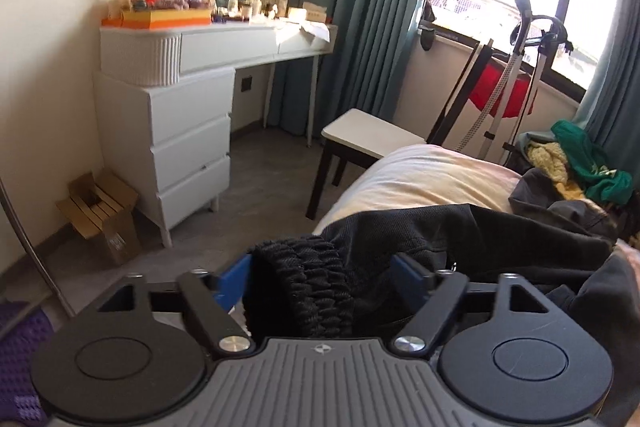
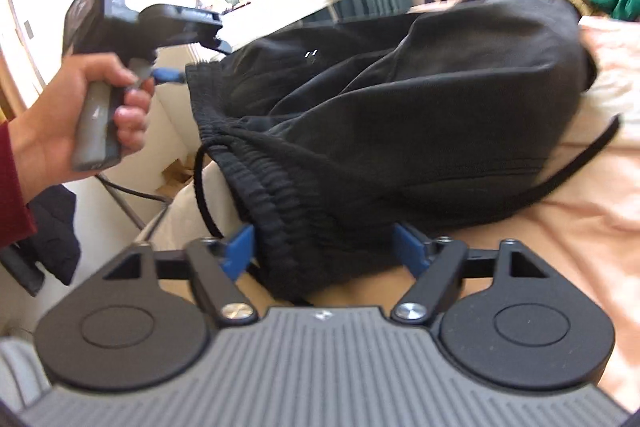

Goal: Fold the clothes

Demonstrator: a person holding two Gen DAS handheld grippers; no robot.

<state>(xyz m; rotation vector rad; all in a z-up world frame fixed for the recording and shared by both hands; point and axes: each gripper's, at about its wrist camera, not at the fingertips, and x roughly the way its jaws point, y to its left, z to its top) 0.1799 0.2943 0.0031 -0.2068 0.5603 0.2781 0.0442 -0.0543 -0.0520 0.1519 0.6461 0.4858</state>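
Note:
A pair of black pants with a ribbed elastic waistband and a loose drawstring lies bunched on the pale bed. My right gripper has its blue fingers on both sides of the waistband, with the cloth between them. My left gripper holds the other part of the waistband between its blue fingers. In the right wrist view the left gripper is held in a hand at the far end of the waistband, lifting it off the bed.
A white dresser and vanity with a mirror stand by the wall. A dark stool sits near the bed corner. A garment steamer and a pile of green and yellow clothes lie by the window. A cardboard box is on the floor.

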